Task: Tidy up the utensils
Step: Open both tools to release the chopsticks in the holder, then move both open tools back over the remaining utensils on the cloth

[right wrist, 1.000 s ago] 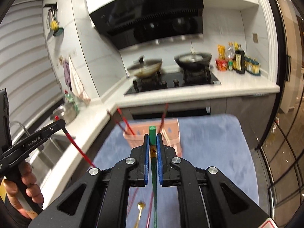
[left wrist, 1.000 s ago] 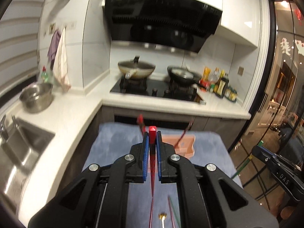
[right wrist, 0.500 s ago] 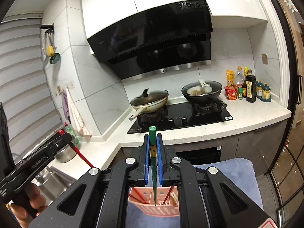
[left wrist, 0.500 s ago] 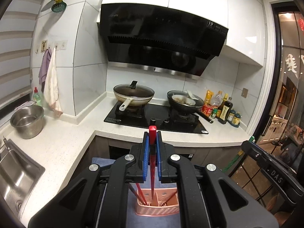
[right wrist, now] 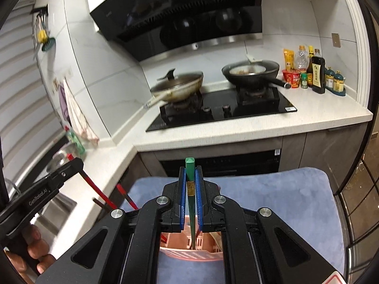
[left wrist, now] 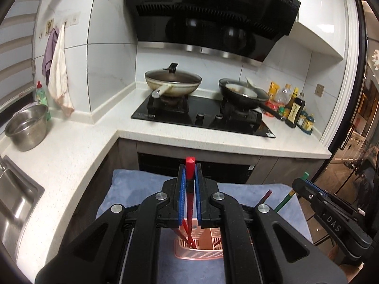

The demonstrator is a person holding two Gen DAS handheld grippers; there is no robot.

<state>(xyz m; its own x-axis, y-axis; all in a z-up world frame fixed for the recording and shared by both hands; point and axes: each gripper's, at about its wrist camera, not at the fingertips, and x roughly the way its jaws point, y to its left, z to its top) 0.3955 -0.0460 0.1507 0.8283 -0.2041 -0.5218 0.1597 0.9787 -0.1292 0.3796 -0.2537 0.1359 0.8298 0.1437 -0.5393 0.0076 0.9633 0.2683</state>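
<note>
My left gripper (left wrist: 189, 172) is shut on a red chopstick (left wrist: 189, 203) held upright; its lower end reaches down into the pink slotted utensil holder (left wrist: 199, 253) below the fingers. My right gripper (right wrist: 190, 172) is shut on a green chopstick (right wrist: 191, 210) whose tip dips into the same holder (right wrist: 189, 252). The holder stands on a blue mat (right wrist: 272, 194) and has other red chopsticks (right wrist: 126, 195) leaning in it. In the left wrist view the right gripper (left wrist: 305, 183) shows at the right with the green chopstick (left wrist: 284, 203). A hand (right wrist: 35, 248) grips the left tool.
Behind the mat runs a white counter (left wrist: 71, 146) with a black hob, a lidded wok (left wrist: 173, 82) and a frying pan (left wrist: 241, 93). A steel pot (left wrist: 26, 126) and a sink (left wrist: 14, 201) are at the left, sauce bottles (right wrist: 315, 71) at the right.
Both grippers have travelled forward and down over the mat, keeping hold of their chopsticks. The pink holder, earlier ahead of the fingers, now lies under them with the chopstick ends in it.
</note>
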